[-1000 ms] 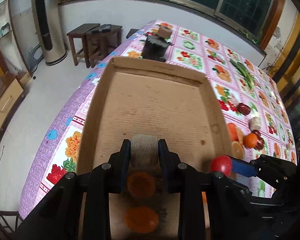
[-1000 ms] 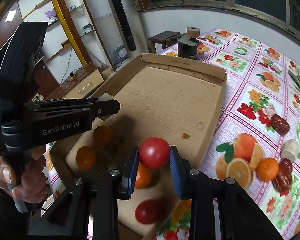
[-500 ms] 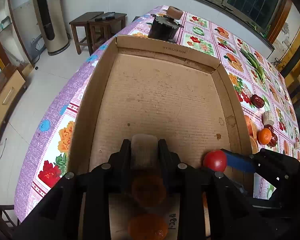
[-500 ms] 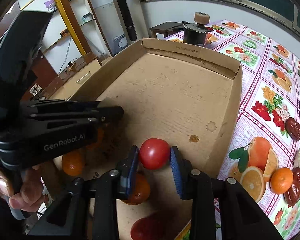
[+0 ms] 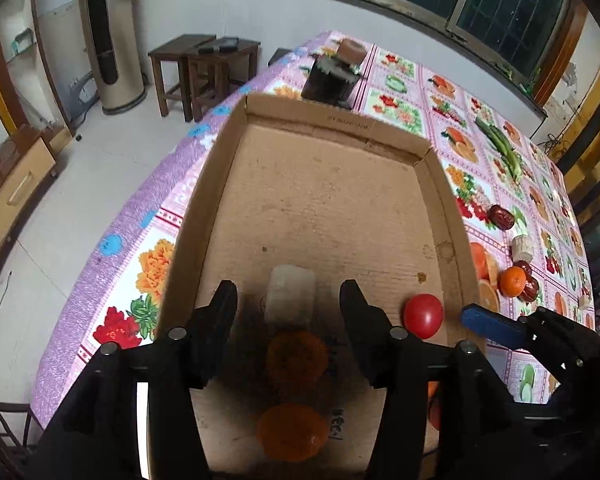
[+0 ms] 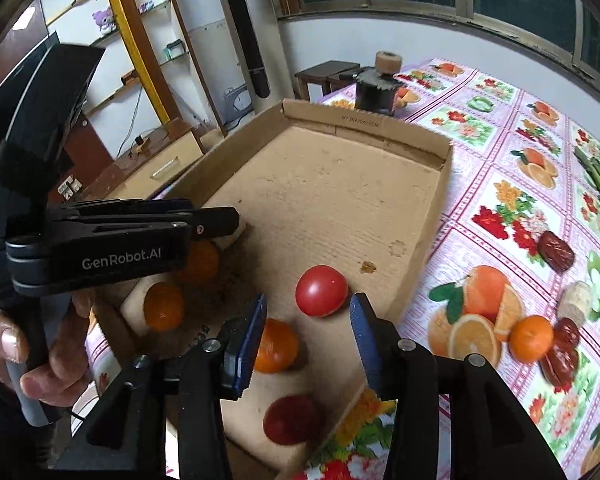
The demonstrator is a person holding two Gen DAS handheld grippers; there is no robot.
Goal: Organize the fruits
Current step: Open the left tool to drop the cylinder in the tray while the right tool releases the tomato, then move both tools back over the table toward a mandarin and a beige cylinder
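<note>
Much of the near end of the cardboard tray (image 5: 432, 184) is hidden: in the left wrist view the black gripper frame cuts off its front wall, and shadow dulls the two oranges, one (image 5: 297, 356) close behind a pale block (image 5: 291, 294) and another (image 5: 290, 436) nearer the camera. The pale block is hard to identify; it looks whitish, squarish and cut flat, lying on the tray floor. The left gripper (image 5: 288, 300) has its jaws opening, with the block between them but the pads standing clear of it on both sides. In the right wrist view the left gripper's body covers most of that block and part of an orange (image 6: 200, 262). The right gripper (image 6: 308, 320), with blue pads, also has its jaws opening; a smooth, round red tomato (image 6: 321, 291) rests on the tray floor just beyond its fingertips, untouched, near the tray's right wall. A third orange (image 6: 276, 345) sits partly behind the left blue pad, and a darker tomato (image 6: 292, 420) lies in shadow below. On the flowered tablecloth (image 6: 500, 184), well apart from the tray, lie a small orange (image 6: 530, 338), several dates and a pale chunk.
</note>
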